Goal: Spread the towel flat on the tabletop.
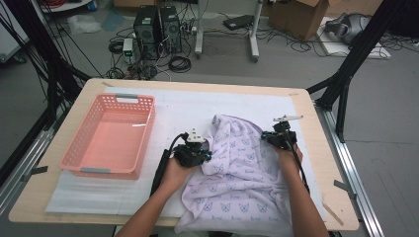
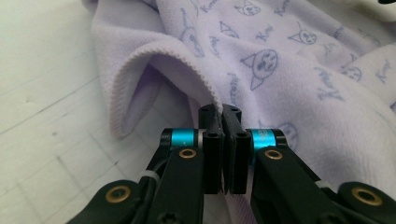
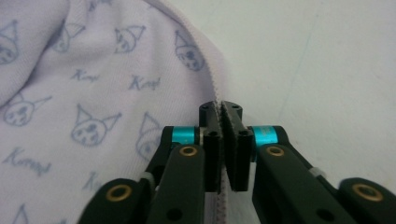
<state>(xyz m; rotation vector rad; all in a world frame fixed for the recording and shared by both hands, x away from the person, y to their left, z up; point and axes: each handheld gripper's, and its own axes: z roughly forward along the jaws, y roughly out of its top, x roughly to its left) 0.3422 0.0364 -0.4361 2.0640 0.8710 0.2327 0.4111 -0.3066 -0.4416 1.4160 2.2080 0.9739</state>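
Observation:
A pale lilac towel (image 1: 237,168) printed with small blue cat faces lies rumpled on the white mat and hangs over the table's near edge. My left gripper (image 1: 205,154) is at its left side, shut on the towel's stitched hem (image 2: 205,86), which runs into the closed jaws in the left gripper view (image 2: 220,112). My right gripper (image 1: 272,137) is at the towel's upper right edge. In the right gripper view (image 3: 219,108) the jaws pinch the ribbed hem (image 3: 212,79), and the cloth (image 3: 93,93) spreads to their left.
A pink plastic basket (image 1: 143,143) stands empty at the left of the white mat (image 1: 188,103). The wooden table edge (image 1: 336,163) runs close to the right hand. Beyond the table are computer towers (image 1: 158,24), cables and a cardboard box (image 1: 299,17) on the floor.

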